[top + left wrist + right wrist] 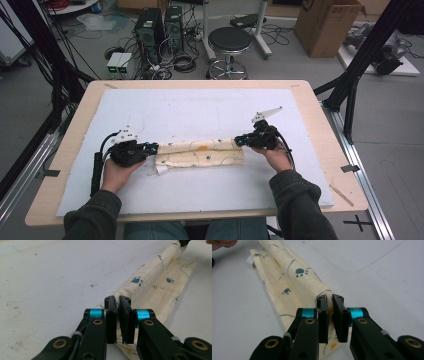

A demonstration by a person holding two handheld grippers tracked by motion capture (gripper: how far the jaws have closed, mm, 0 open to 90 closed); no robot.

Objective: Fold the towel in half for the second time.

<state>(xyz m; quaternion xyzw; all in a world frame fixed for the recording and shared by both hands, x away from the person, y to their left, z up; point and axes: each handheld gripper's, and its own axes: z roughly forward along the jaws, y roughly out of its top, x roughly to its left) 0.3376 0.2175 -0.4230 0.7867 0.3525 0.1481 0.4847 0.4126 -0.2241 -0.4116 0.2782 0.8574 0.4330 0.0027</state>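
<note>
1. High view: cream cloth (200, 152) stretched left to right across the white mat (200, 107), long axis running straight between the two grippers. Left gripper (152, 147) at the cloth's left end, right gripper (239, 140) at the right end of the raised far fold; each equally near its own end. Folded into a narrow band, far layer lifted into a ridge over the near flat layer.
2. Left gripper view: jaws pressed nearly together, pinching the fold's edge. Cloth (152, 285) stretching away to the far right; cream with teal paw prints and thin dark lines.
3. Right gripper view: jaws likewise nipped on the fold's end. Cloth (287, 275) running off to the far left, showing paw prints and orange spots.
</note>
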